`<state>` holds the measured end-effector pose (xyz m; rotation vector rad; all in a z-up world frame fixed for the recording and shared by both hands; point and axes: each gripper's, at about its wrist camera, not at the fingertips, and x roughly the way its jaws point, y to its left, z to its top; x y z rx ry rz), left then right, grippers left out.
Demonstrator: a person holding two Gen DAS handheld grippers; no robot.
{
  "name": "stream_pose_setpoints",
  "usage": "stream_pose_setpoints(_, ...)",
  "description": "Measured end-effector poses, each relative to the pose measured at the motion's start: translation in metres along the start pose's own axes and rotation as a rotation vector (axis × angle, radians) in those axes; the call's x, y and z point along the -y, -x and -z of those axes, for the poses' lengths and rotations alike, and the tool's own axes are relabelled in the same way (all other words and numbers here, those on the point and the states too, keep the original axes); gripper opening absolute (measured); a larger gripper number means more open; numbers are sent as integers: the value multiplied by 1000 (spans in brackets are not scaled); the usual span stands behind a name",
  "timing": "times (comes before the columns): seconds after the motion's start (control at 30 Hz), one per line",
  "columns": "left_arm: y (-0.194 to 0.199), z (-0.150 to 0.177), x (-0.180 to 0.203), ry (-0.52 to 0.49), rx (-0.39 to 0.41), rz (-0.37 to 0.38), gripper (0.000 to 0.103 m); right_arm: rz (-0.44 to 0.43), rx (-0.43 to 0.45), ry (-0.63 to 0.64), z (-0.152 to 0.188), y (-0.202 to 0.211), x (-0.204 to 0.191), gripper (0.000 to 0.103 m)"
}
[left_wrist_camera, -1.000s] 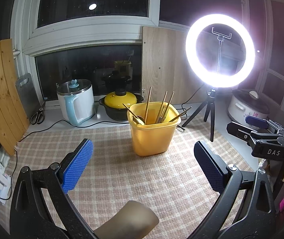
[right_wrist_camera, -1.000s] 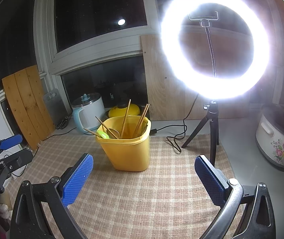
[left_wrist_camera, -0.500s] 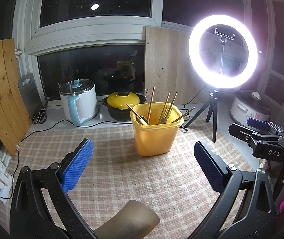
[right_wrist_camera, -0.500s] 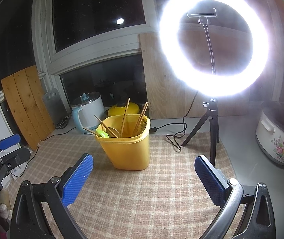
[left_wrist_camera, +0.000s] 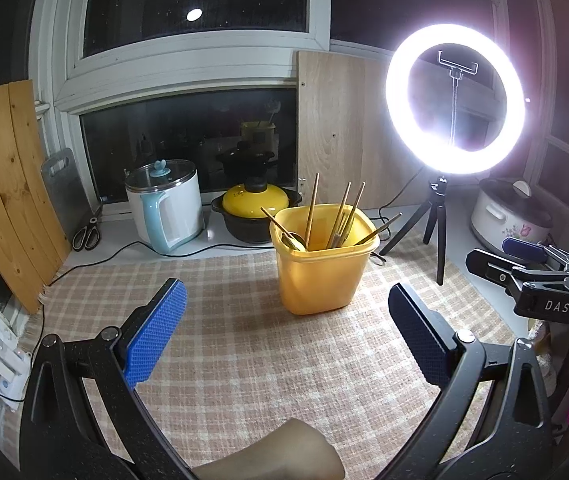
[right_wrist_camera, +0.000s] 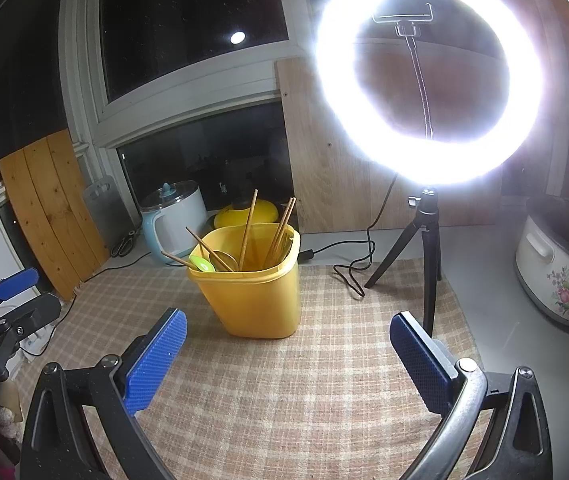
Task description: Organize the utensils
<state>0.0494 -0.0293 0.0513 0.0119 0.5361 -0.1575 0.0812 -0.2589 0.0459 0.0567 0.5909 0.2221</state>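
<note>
Both grippers, left gripper (left_wrist_camera: 284, 332) and right gripper (right_wrist_camera: 286, 352), fingers spread, empty; chopsticks (left_wrist_camera: 311, 211) upright in yellow bin (left_wrist_camera: 320, 276)

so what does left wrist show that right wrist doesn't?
Left wrist only: the right gripper at the right edge, the black pot under the yellow lid, a white plug block at lower left, and a hand at the bottom.

Right wrist only: the left gripper at the left edge, and a green spoon in the bin.

Both: yellow bin of chopsticks, checked mat, ring light, kettle, rice cooker, scissors. Jaws open and empty on both.
</note>
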Motion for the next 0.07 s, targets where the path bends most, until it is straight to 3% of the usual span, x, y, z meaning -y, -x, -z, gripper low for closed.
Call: stream_pose_setpoints(0.07,1,0,1,-9,19,-21,102,3,-1,-3,1,-1,1,103)
